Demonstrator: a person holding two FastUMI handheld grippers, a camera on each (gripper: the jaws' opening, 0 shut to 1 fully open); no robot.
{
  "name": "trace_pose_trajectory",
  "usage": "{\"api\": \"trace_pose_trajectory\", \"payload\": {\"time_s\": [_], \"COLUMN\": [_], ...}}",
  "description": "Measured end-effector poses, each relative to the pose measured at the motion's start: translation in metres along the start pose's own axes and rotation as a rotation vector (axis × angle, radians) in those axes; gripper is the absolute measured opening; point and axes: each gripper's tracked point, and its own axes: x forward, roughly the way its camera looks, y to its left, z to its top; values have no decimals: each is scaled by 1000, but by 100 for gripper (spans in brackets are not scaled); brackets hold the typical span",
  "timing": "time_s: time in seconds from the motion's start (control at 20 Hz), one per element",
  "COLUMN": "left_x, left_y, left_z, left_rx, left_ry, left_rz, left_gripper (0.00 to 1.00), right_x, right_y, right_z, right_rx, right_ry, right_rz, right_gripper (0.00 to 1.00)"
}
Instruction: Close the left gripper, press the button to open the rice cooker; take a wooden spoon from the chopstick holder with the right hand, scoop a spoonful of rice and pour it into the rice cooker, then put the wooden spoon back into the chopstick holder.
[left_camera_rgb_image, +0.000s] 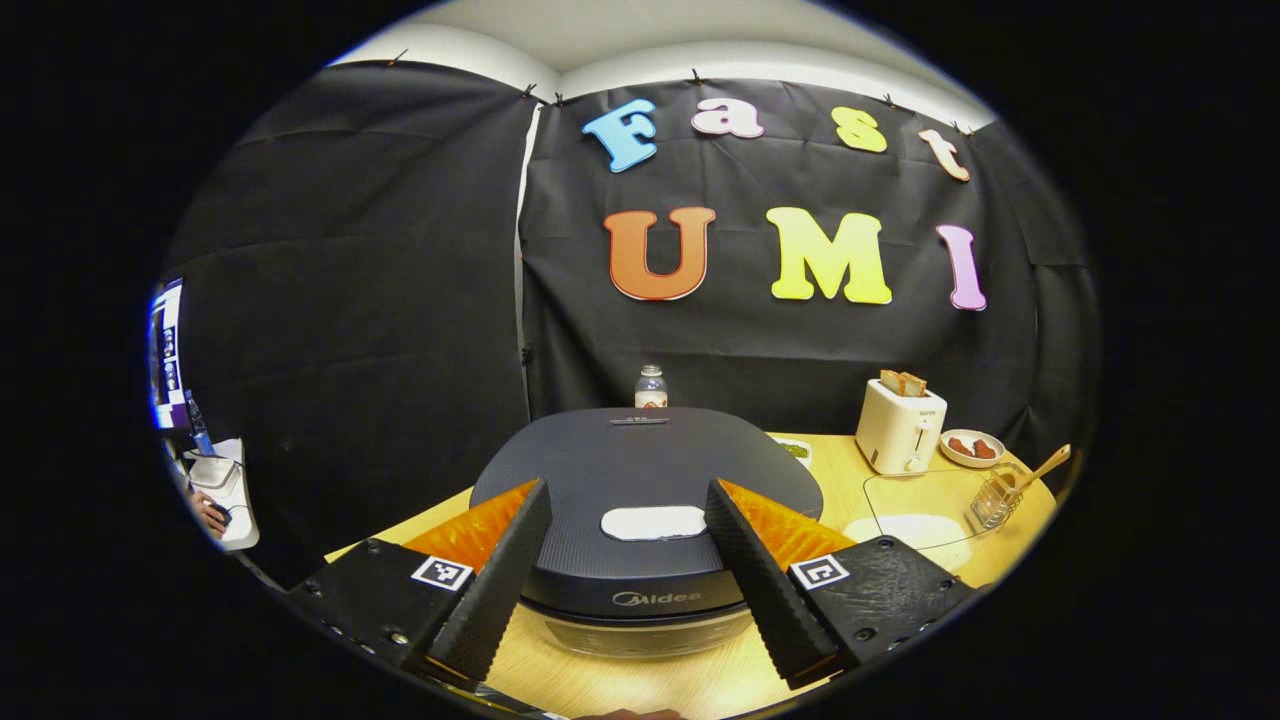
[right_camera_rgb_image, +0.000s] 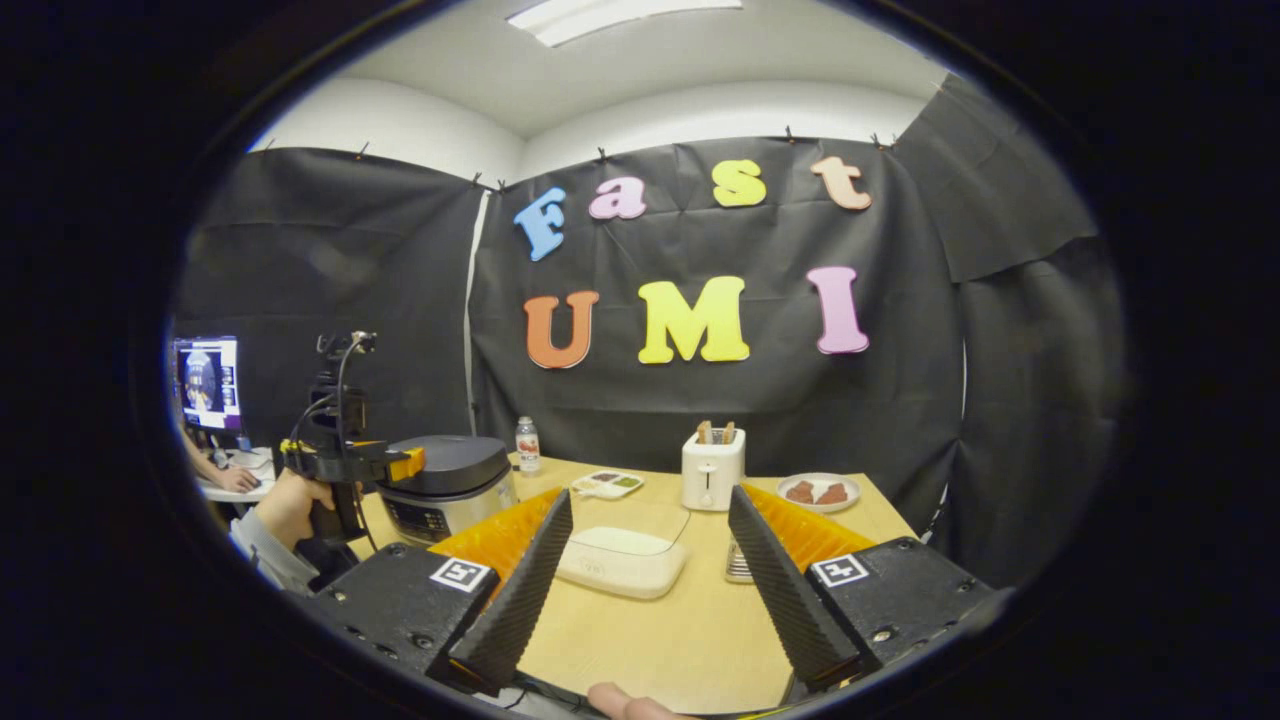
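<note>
Left hand-held gripper (left_camera_rgb_image: 640, 560) spread wide, rice cooker (left_camera_rgb_image: 645, 480) lid closed, just ahead between its fingers

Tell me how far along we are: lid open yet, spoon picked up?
Nothing looks done. The cooker lid is down. In hand: the left gripper hovers open in front of it, fingers either side of the button, not yet closed. The right gripper is open and empty; the spoon sits in the holder. Pressing, scooping rice, pouring and returning the spoon remain.
</note>
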Motion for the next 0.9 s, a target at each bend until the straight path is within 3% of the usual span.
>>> {"api": "trace_pose_trajectory", "payload": {"time_s": [0.25, 0.3, 0.45, 0.5, 0.55, 0.9], "left_x": [-1, 0, 0, -1, 0, -11], "left_y": [0, 0, -1, 1, 0, -4], "left_z": [-3, -4, -6, -5, -3, 7], "left_rx": [-5, -3, -2, -5, -13, -4], "left_ry": [-23, -26, -52, -60, -73, -10], "left_rz": [5, 6, 4, 5, 8, 9], "left_gripper": [100, 100, 100, 100, 100, 96], "right_x": [5, 5, 4, 1, 0, -18], "right_y": [0, 0, -1, -2, -2, -6], "right_z": [-7, -8, -11, -11, -9, 11], "right_rx": [4, 6, 17, 17, 16, -10], "right_ry": [14, 17, 22, 21, 17, -27], "right_rz": [-8, -10, -18, -20, -23, -51], "right_gripper": [100, 94, 94, 100, 94, 94]}}
